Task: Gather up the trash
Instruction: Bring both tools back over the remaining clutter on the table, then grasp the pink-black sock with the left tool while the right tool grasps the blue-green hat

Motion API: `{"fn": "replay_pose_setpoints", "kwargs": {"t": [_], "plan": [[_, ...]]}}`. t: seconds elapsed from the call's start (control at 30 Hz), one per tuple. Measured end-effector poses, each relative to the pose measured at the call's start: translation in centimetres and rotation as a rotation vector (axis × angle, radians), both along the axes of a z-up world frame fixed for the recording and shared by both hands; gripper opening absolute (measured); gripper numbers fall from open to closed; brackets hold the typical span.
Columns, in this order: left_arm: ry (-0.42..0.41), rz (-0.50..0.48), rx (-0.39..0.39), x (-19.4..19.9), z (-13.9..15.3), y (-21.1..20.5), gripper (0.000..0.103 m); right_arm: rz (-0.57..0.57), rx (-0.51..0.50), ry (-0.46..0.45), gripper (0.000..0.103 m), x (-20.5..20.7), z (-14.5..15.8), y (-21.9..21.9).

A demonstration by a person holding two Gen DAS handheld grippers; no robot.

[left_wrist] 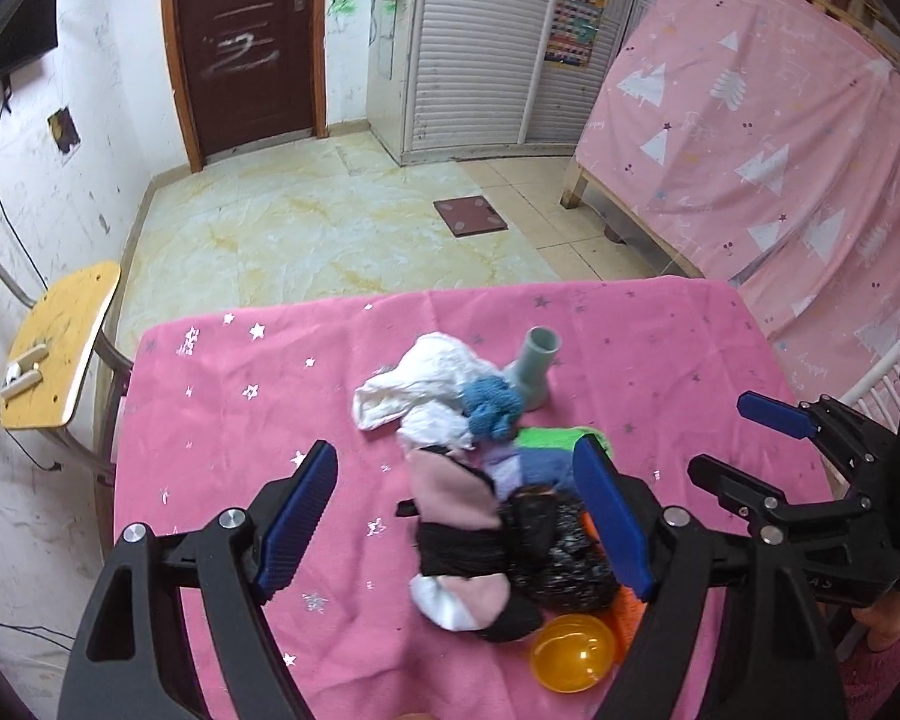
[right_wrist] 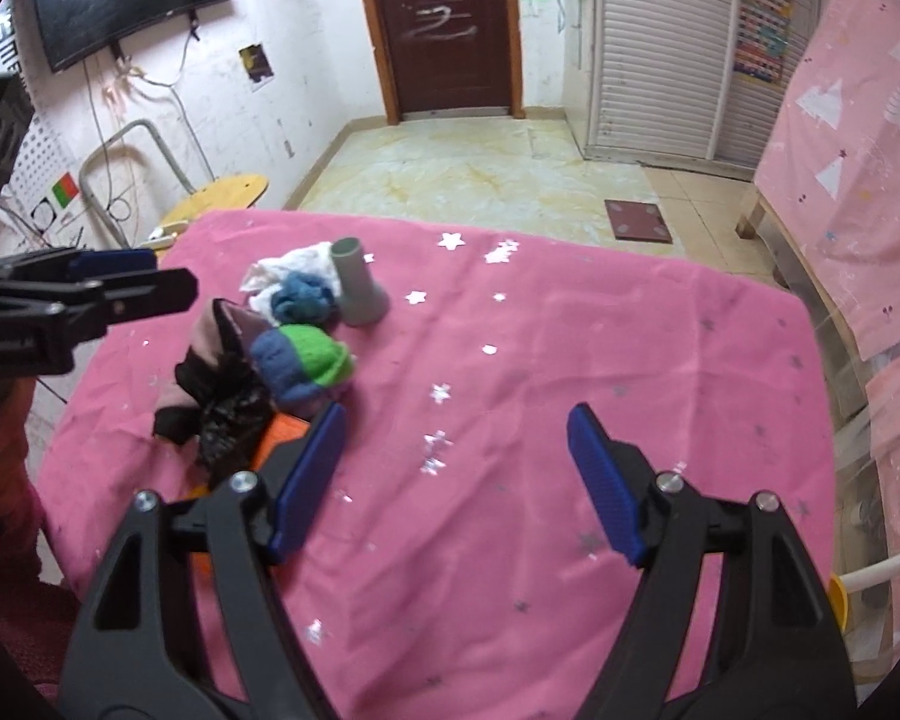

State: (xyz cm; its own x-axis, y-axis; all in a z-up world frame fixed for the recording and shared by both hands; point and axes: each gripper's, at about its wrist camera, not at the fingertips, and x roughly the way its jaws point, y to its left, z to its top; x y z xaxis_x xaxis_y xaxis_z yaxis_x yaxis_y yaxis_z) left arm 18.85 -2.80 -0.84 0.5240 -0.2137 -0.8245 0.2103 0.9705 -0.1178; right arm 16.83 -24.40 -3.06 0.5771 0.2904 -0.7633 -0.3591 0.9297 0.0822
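A heap of items lies on the pink star-print tablecloth (left_wrist: 240,420): a crumpled white tissue (left_wrist: 426,390), a blue knitted ball (left_wrist: 492,408), a grey plastic pipe piece (left_wrist: 534,372), a pink-and-black sock (left_wrist: 456,516), a crumpled black plastic bag (left_wrist: 558,552), a blue-and-green sock (right_wrist: 306,360), an orange cloth (left_wrist: 627,615) and an orange ball (left_wrist: 573,651). My left gripper (left_wrist: 459,516) is open, its fingers on either side of the sock and black bag. My right gripper (right_wrist: 453,480) is open and empty over bare cloth to the right of the heap (right_wrist: 258,360).
A yellow wooden chair (left_wrist: 60,348) stands left of the table. A bed with a pink sheet (left_wrist: 780,120) is at the right. A brown door (left_wrist: 246,42), white louvred wardrobe (left_wrist: 480,42) and a brown scale (left_wrist: 471,216) on the tiled floor lie beyond.
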Motion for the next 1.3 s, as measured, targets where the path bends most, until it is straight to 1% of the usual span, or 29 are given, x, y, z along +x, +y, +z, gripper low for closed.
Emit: {"fn": "replay_pose_setpoints", "kwargs": {"t": [0.17, 0.3, 0.37, 0.43, 0.47, 0.53, 0.57, 0.63, 0.73, 0.87, 0.97, 1.03, 1.1, 1.17, 1.3], "plan": [[0.026, 0.007, -0.013, 0.3, -1.4, 0.5, 0.073, 0.022, -0.013, 0.010, 0.073, 0.6, -0.4, 1.9], [0.076, -0.004, -0.038, 1.1, -3.4, 0.7, 0.073, 0.032, -0.020, 0.018, 0.073, 1.0, -0.6, 2.8], [0.097, -0.006, -0.058, 1.4, -4.1, 0.5, 0.070, 0.035, -0.022, 0.021, 0.073, 1.1, -0.7, 3.2], [0.119, -0.018, -0.083, 1.6, -4.8, 0.5, 0.057, 0.040, -0.024, 0.024, 0.073, 1.3, -0.8, 3.5], [0.128, -0.027, -0.094, 1.6, -5.2, 0.5, 0.055, 0.041, -0.026, 0.025, 0.073, 1.3, -0.9, 3.6], [0.136, -0.038, -0.089, 1.5, -5.8, 0.3, 0.042, 0.041, -0.031, 0.027, 0.073, 1.4, -1.0, 3.9], [0.141, -0.040, -0.086, 1.5, -6.2, 0.1, 0.038, 0.041, -0.031, 0.029, 0.073, 1.4, -1.0, 4.0], [0.144, -0.044, -0.100, 1.3, -6.5, 0.2, 0.027, 0.042, -0.030, 0.030, 0.075, 1.5, -1.0, 4.1], [0.113, -0.031, -0.086, 0.9, -5.9, 0.4, 0.025, 0.047, -0.027, 0.030, 0.076, 1.5, -1.0, 4.3], [0.082, 0.011, -0.095, 0.8, -4.5, 1.6, 0.025, 0.067, -0.026, 0.027, 0.076, 1.6, -1.0, 5.1], [0.081, 0.026, -0.108, 0.9, -3.8, 2.6, 0.025, 0.082, -0.023, 0.027, 0.076, 1.6, -1.0, 5.6], [0.097, 0.028, -0.117, 0.9, -3.8, 3.1, 0.026, 0.095, -0.024, 0.031, 0.076, 1.8, -1.1, 6.2], [0.106, 0.032, -0.113, 0.9, -4.0, 3.4, 0.026, 0.107, -0.028, 0.035, 0.076, 1.9, -1.3, 6.7], [0.099, 0.038, -0.102, 0.8, -4.1, 3.8, 0.026, 0.114, -0.028, 0.039, 0.076, 2.0, -1.5, 7.2], [0.094, 0.036, -0.108, 0.6, -4.1, 4.1, 0.026, 0.130, -0.030, 0.051, 0.076, 2.4, -1.8, 8.2]]}}
